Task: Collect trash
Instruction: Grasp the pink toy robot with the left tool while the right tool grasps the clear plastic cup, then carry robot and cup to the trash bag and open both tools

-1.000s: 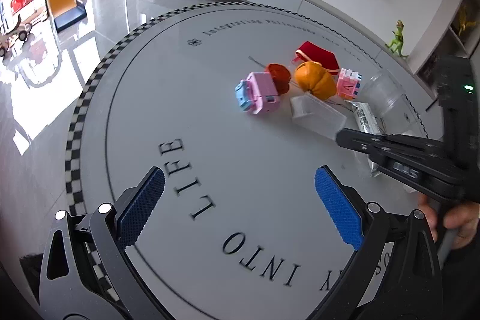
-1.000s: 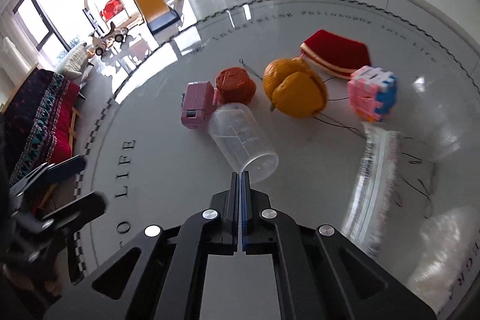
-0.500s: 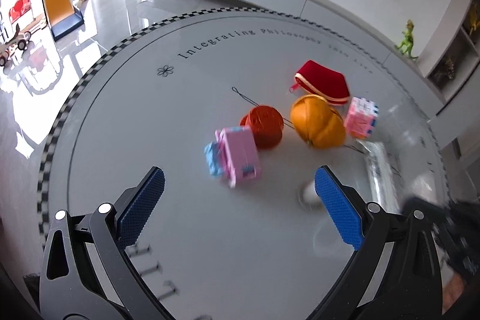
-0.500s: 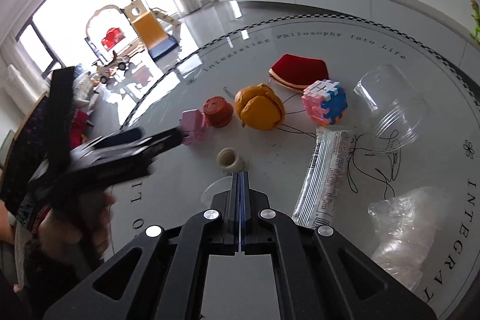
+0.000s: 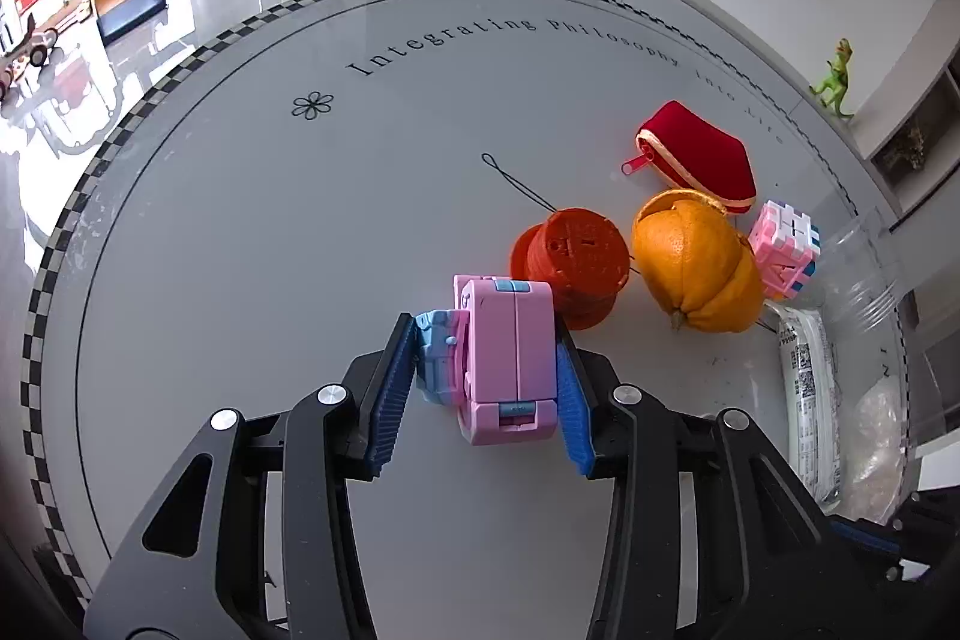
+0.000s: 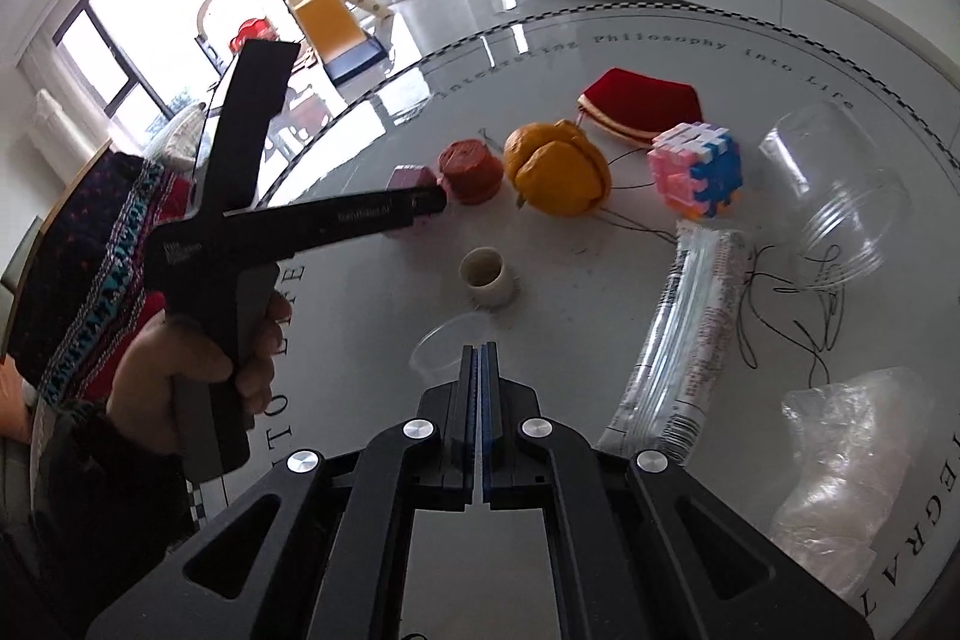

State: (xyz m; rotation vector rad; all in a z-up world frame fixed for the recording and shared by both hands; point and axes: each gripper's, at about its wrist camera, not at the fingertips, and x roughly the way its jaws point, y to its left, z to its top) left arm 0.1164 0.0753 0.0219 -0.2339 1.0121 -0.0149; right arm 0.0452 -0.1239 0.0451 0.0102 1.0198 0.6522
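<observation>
- The left gripper (image 5: 487,373) is clamped on a pink and blue toy (image 5: 492,352), its blue pads pressed against both sides, low over the round grey worktop (image 5: 240,232).
- Just beyond the toy sit a red spool (image 5: 570,262), an orange peel (image 5: 696,268), a red pouch (image 5: 699,160) and a pink block cube (image 5: 786,250).
- The right gripper (image 6: 478,376) is clenched on the rim of a clear plastic cup (image 6: 441,349).
- A small white cap (image 6: 487,275) lies just ahead of that cup.
- To the right lie a long wrapper (image 6: 684,340), a clear jar (image 6: 834,196) and a crumpled plastic bag (image 6: 852,466).
</observation>
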